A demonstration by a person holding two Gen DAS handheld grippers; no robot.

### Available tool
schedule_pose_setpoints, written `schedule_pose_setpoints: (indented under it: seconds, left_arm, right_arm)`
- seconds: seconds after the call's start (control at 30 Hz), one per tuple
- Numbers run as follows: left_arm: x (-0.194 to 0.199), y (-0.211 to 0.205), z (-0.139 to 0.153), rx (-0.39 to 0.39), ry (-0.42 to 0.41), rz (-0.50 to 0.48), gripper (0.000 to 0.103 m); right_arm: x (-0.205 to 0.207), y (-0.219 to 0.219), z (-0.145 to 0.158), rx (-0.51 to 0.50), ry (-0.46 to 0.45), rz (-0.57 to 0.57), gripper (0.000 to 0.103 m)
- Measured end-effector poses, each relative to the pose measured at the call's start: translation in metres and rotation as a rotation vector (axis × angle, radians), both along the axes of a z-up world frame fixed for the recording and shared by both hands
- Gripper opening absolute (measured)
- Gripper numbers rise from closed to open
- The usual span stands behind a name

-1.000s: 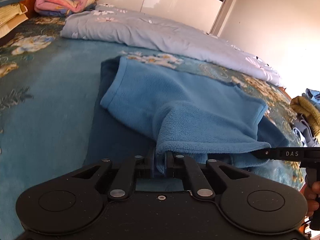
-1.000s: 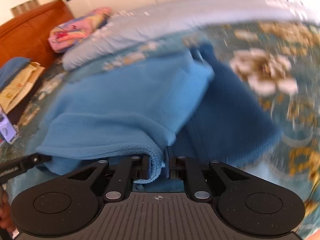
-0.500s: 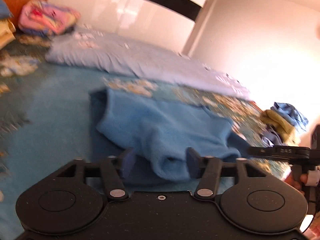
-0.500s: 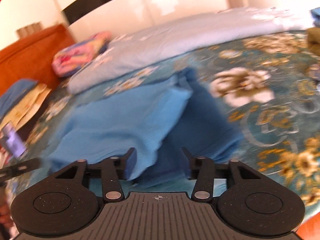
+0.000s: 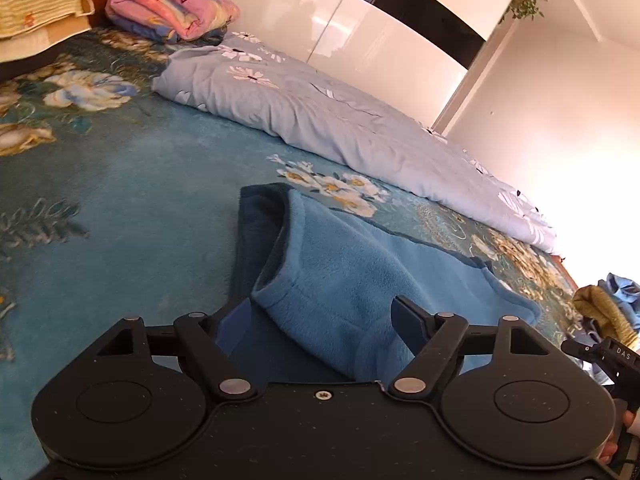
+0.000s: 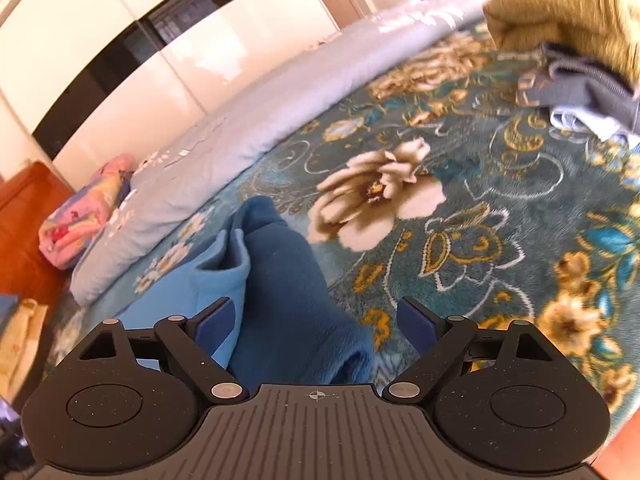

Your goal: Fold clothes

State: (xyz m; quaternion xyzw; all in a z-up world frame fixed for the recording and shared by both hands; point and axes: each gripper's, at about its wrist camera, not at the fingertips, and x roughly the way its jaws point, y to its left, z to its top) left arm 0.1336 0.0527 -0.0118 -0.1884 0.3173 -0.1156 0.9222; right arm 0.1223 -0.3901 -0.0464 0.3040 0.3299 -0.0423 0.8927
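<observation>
A blue fleece garment (image 5: 352, 280) lies folded over itself on the teal floral bedspread (image 5: 120, 200), light blue layer on a darker one. My left gripper (image 5: 320, 318) hovers at its near edge, jaws opening wide, fleece lying loose between them, pads not pressing. In the right wrist view the same garment (image 6: 280, 292) shows its dark blue part. My right gripper (image 6: 314, 318) is above that end, jaws also opening, cloth below and between but untouched. The right gripper's tip (image 5: 600, 354) shows at the left wrist view's right edge.
A pale blue flowered duvet (image 5: 340, 120) lies along the far side. A pink bundle (image 5: 168, 8) and stacked bedding (image 5: 36, 12) sit by the headboard. A heap of clothes, mustard (image 6: 560, 20) and grey (image 6: 580, 88), lies to the right.
Both grippers were shut on the fleece edge a second ago. Both have let it go, spread their jaws and drawn back; the garment now rests on the bed.
</observation>
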Motion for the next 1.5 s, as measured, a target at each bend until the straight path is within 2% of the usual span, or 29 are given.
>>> schedule_pose_setpoints:
  seconds: [0.1, 0.3, 0.33, 0.37, 0.47, 0.67, 0.73, 0.83, 0.93, 1.07, 1.17, 1.37, 1.5]
  left_arm:
    - [0.005, -0.004, 0.001, -0.024, -0.010, -0.004, 0.075]
    - [0.018, -0.036, 0.003, -0.069, -0.027, -0.137, 0.072]
    - [0.019, -0.044, 0.002, -0.068, -0.025, -0.159, 0.071]
    - [0.020, -0.052, 0.002, -0.066, -0.023, -0.179, 0.070]
    - [0.022, -0.071, 0.000, -0.046, -0.024, -0.208, 0.069]
    - [0.014, -0.076, 0.003, -0.012, -0.069, -0.164, 0.054]
    - [0.013, -0.071, 0.007, -0.038, -0.091, -0.148, 0.052]
    - [0.015, -0.078, 0.010, -0.043, -0.081, -0.180, 0.049]
    - [0.017, -0.090, 0.001, -0.032, -0.029, -0.222, 0.049]
    - [0.019, -0.100, -0.018, -0.001, 0.052, -0.220, 0.049]
    - [0.017, -0.104, -0.024, 0.027, 0.053, -0.223, 0.049]
    - [0.018, -0.100, -0.029, 0.016, 0.046, -0.237, 0.049]
    - [0.018, -0.101, -0.032, 0.013, 0.045, -0.240, 0.049]
  right_arm:
    - [0.009, -0.007, -0.017, 0.044, 0.056, 0.007, 0.088]
    - [0.010, -0.015, -0.035, 0.126, 0.025, 0.005, 0.088]
    - [0.010, -0.015, -0.036, 0.132, 0.019, 0.009, 0.081]
    - [0.010, -0.015, -0.037, 0.147, 0.014, 0.011, 0.063]
    - [0.009, -0.016, -0.044, 0.209, 0.021, 0.002, 0.038]
    - [0.012, -0.014, -0.041, 0.244, 0.018, -0.001, 0.020]
    - [0.013, -0.011, -0.031, 0.232, 0.000, 0.023, 0.019]
    - [0.014, -0.004, -0.019, 0.201, -0.009, 0.051, 0.019]
    - [0.015, 0.002, -0.014, 0.195, -0.010, 0.053, 0.018]
    - [0.014, 0.005, -0.007, 0.201, -0.008, 0.043, 0.018]
    - [0.015, 0.011, 0.002, 0.169, -0.001, 0.055, 0.018]
    - [0.020, 0.030, 0.023, 0.080, 0.014, 0.086, 0.017]
    - [0.017, 0.056, 0.046, -0.001, -0.028, 0.151, 0.016]
